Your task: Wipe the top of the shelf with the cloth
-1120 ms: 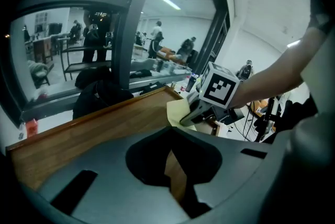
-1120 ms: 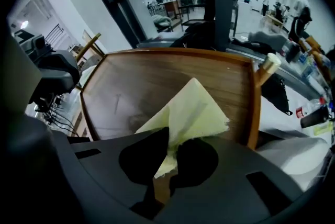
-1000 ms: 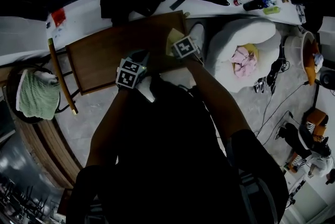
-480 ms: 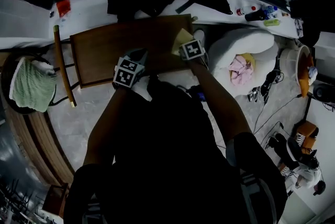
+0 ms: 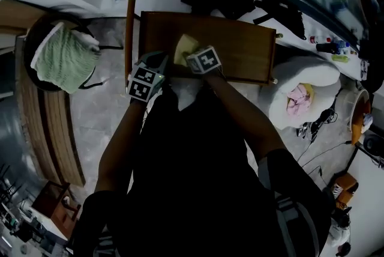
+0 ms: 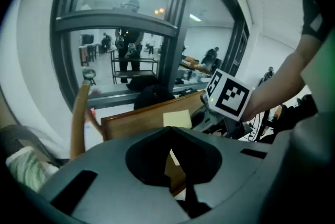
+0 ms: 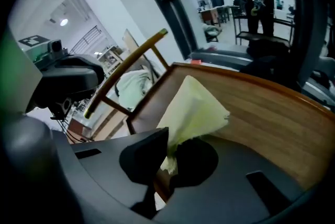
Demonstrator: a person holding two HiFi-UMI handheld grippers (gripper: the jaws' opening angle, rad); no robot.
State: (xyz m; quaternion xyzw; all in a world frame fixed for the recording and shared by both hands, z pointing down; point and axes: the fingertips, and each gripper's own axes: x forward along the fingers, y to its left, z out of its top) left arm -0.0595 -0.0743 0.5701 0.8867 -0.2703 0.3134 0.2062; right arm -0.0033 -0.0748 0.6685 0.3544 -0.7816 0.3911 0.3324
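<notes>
— Right gripper (image 7: 170,157) is clenched on the yellow cloth (image 7: 193,113). I see 1 bunched end pinched between its 2 jaws, and the loose part fans out over the top of the wooden shelf (image 5: 240,48).
— Where on the top are you?
— At the left end, by the near edge. In my head view the cloth lies on the wood just beyond the gripper.
— And your other hand?
— Left gripper (image 6: 175,165) hangs just off the shelf's near left corner. Its jaws are drawn together to a thin slit with nothing gripped; only shelf wood shows beyond the slit.
— How much is done?
— Hard to prove, since the wood shows no streak or dust line. I judge the wiping is under way, with the cloth at 1 end. I'd count the middle, the right end and the far edge as left to do.
</notes>
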